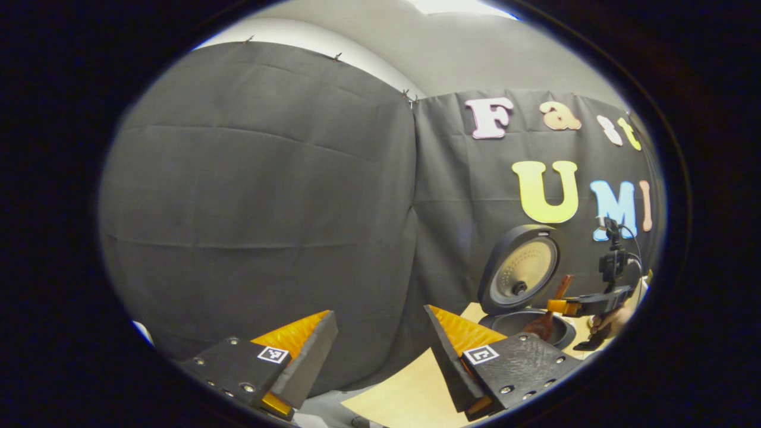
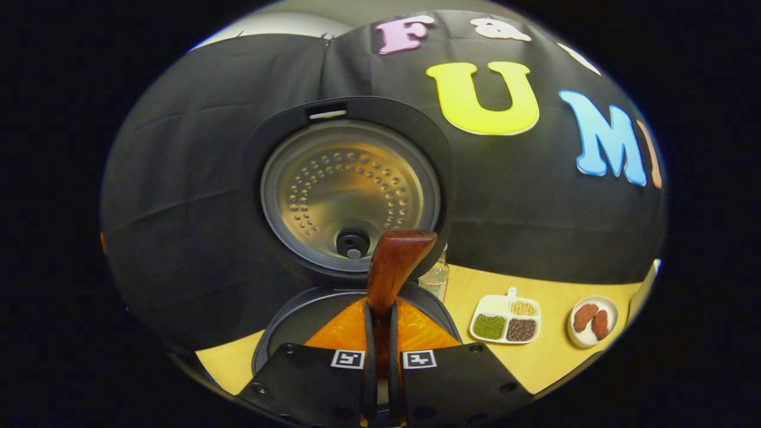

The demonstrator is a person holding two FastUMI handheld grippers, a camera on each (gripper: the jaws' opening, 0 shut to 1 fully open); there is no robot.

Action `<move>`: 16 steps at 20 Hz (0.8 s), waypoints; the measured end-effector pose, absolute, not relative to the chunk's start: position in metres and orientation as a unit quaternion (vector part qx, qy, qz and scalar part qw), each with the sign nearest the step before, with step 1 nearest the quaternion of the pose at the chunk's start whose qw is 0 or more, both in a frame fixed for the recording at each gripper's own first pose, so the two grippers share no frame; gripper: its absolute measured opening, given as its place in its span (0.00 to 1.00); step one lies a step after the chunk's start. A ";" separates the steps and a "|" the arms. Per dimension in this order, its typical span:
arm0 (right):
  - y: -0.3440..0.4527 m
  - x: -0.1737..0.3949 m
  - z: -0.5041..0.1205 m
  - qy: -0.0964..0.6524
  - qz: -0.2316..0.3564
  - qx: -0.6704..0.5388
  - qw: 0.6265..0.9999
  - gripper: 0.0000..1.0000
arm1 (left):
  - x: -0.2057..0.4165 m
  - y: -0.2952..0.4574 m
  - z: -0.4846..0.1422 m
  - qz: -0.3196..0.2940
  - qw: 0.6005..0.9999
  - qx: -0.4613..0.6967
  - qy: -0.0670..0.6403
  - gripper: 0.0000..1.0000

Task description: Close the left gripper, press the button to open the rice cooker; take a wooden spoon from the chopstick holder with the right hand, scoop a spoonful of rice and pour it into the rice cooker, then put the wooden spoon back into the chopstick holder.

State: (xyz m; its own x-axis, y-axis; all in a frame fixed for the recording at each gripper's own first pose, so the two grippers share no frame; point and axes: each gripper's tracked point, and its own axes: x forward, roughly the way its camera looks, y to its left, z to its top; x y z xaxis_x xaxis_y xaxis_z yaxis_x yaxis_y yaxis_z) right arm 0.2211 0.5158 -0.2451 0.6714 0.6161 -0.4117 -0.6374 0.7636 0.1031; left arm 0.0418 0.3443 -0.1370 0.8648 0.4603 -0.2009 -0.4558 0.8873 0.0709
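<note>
Two fingers of your right gripper (image 2: 380,333) clamp the wooden spoon (image 2: 392,261) mid-handle over the open rice cooker (image 2: 351,184); stiff, light, smooth; grip firmly; left gripper (image 1: 380,351) gapes empty.

Left gripper (image 1: 380,351) fingers apart; rice cooker (image 1: 523,285) (lid up) far right.

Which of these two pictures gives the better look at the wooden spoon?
The left gripper view: it shows the wooden spoon from the side, small and far off, its bowl over the open rice cooker, held by the right gripper. The right gripper view shows the handle up close, clamped between its fingers; the bowl is hidden.
</note>
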 end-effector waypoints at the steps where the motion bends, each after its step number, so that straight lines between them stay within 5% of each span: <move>1: 0.517 0.220 -0.243 0.202 0.343 -0.047 0.916 0.09 | 0.041 0.344 -0.136 0.237 0.966 0.010 0.106 0.90; 11: 0.519 0.210 -0.203 0.049 0.356 -0.223 0.906 0.09 | 0.039 0.339 -0.124 0.222 0.969 0.015 0.102 0.91; 16: 0.502 0.210 -0.183 0.076 0.357 -0.159 0.917 0.09 | 0.059 0.321 -0.114 0.208 0.973 0.012 0.097 0.86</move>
State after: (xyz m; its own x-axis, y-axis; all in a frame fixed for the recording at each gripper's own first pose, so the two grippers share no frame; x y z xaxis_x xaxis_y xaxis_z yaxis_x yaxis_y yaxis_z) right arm 0.2099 0.5024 -0.1825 0.7337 0.6309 -0.2523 -0.6790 0.6946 -0.2379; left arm 0.0595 0.3206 -0.1141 0.8941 0.4079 -0.1848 -0.4033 0.9129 0.0636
